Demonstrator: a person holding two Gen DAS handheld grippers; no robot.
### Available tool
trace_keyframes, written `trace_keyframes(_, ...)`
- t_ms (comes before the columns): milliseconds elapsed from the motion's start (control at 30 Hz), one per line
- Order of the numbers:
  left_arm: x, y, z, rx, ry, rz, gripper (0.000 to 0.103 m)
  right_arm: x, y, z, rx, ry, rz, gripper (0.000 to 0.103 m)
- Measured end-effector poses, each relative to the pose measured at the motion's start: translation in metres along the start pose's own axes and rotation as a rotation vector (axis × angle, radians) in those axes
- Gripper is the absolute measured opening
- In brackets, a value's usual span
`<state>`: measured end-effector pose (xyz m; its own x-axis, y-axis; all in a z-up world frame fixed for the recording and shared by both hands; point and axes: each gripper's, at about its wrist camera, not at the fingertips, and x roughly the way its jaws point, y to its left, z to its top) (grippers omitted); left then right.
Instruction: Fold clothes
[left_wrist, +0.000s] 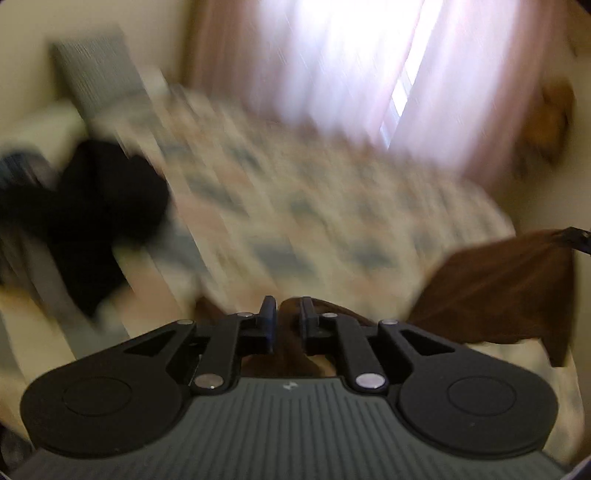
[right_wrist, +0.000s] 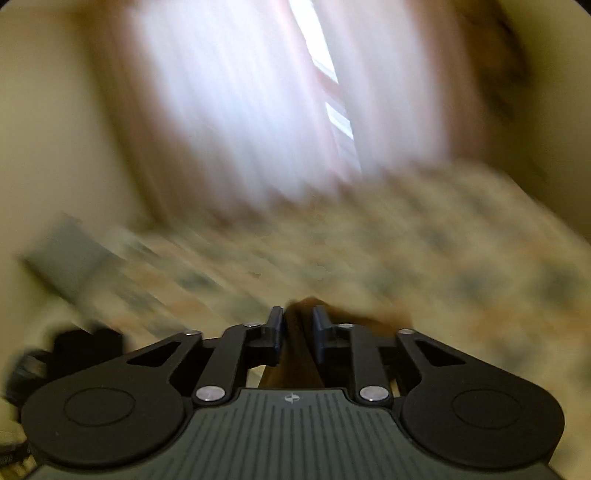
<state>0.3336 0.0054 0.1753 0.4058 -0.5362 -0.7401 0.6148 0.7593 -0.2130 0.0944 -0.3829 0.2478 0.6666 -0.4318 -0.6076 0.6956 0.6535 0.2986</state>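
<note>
Left gripper (left_wrist: 288, 317): my fingers are pinched on the brown garment (left_wrist: 495, 295), which hangs to its right.
Right gripper (right_wrist: 298, 328): nearly closed, clamping brown cloth.
Beyond: blurred patterned bedspread (left_wrist: 295, 206); dark clothes (left_wrist: 96, 214) far left; bright curtain (right_wrist: 258, 110) behind.

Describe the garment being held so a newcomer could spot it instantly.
Start at the patterned bed under the pink curtain. Stretched above its near edge hangs the brown garment, pinched by left gripper and right gripper. Unlike the black clothes pile, it is rust-brown and lifted.
</note>
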Motion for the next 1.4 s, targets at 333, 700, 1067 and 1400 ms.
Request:
trace_keyframes(333, 0.103, -0.020, -0.084, 0.026, 0.351, -0.011, 0.035, 0.034, -0.053, -0.130, -0.091, 0.311, -0.177, 0.056)
trace_keyframes(700, 0.139, 0.041, -0.092, 0.094, 0.371, 0.055, 0.039, 0.170, 0.135, -0.316, -1.289, 0.323, 0.140, 0.074)
trace_keyframes(1067, 0.162, 0.078, -0.103, 0.043, 0.435, 0.131, 0.045, 0.228, 0.157, -0.374, -1.641, 0.296, 0.328, 0.002)
trace_keyframes(1400, 0.199, 0.006, -0.080, 0.171, 0.412, 0.084, 0.045, 0.181, -0.004, -0.093, -0.306, 0.031, 0.130, 0.001)
